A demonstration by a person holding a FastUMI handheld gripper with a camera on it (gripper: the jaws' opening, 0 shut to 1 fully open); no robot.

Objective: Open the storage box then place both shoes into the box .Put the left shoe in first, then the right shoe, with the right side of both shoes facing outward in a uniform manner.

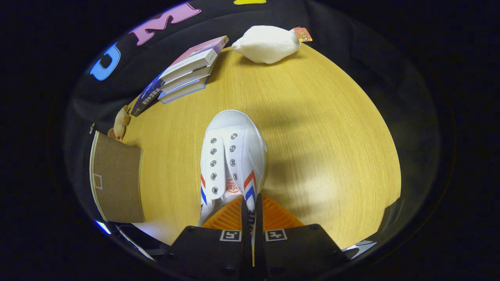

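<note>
Both fingers [239, 212] of the gripper [250, 207] pinch the white shoe's [232, 156] side, toe pointing at the books [183, 72] on the table [320, 128]

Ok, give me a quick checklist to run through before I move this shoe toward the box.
1. Grip: the gripper has its fingers nearly closed on the side wall of the white shoe at its opening. Looks ok.
2. Shoe attitude: toe points away from the fingers, laces side up. Ok.
3. Which shoe, left or right: cannot tell.
4. Storage box: stands beside the shoe on the wooden table. Whether it is open: cannot tell.
5. Path: the stack of books and the white plush toy lie well beyond the shoe's toe. Ok.
6. Small brown toy sits just beyond the box. Ok, but keep an eye on it.
</note>
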